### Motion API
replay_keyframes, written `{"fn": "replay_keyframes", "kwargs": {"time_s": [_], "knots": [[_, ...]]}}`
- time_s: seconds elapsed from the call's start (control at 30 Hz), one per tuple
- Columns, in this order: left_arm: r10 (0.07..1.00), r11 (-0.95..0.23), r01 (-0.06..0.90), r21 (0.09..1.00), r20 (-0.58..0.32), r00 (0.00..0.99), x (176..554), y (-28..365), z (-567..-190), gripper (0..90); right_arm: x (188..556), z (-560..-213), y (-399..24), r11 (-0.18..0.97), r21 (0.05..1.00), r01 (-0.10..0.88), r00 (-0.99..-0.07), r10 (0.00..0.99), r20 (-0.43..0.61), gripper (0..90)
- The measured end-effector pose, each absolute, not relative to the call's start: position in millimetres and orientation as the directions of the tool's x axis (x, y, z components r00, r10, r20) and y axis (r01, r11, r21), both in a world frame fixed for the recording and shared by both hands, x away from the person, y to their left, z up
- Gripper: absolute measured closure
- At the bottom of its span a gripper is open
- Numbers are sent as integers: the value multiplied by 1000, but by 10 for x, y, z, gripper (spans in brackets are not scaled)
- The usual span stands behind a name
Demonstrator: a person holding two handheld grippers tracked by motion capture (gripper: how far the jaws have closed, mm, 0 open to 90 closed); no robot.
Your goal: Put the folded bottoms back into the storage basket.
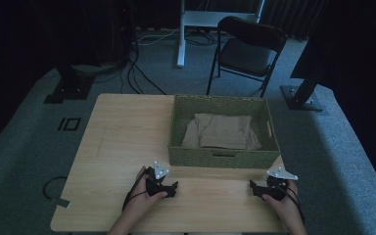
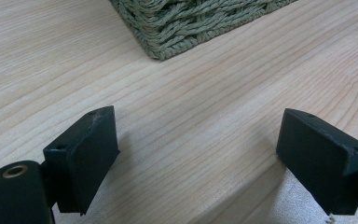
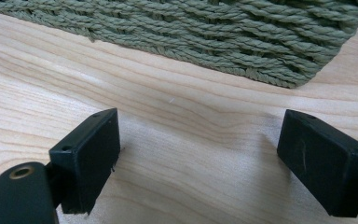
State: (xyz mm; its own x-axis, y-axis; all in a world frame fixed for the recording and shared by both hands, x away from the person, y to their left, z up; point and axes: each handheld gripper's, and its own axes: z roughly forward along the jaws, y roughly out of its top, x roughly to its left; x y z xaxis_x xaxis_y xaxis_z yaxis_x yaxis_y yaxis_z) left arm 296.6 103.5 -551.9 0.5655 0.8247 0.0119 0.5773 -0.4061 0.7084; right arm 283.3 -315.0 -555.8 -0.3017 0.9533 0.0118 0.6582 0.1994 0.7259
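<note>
At the bottom of the high view, two hands rest on the near edge of the bench [image 1: 122, 147], each with a hand-held gripper: the left hand-held gripper [image 1: 172, 188] at lower centre-left, the right hand-held gripper [image 1: 252, 187] at lower right, both lying just in front of the green woven basket [image 1: 223, 157]. The basket sits at the frame's centre, holding a folded beige cloth [image 1: 223, 131]. Nothing lies between the grippers and the basket's front wall. Beyond the bench, a dark folding chair [image 1: 248, 51] stands on grey carpet, with cables at upper left. In the left gripper view, the jaws stand wide apart over bare wood, the basket's corner [image 2: 168, 28] at the top. In the right gripper view, the jaws gape equally wide, empty, with the basket wall [image 3: 223, 37] across the top.
</note>
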Motion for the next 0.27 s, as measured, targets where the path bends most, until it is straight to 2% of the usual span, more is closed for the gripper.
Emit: {"fn": "replay_keyframes", "kwargs": {"time_s": [0.27], "knots": [[820,-414,576,705,14,572,2967,1027,-5522,113,2834,-5559,-3149,201,725,658,-304,953,12,118]]}}
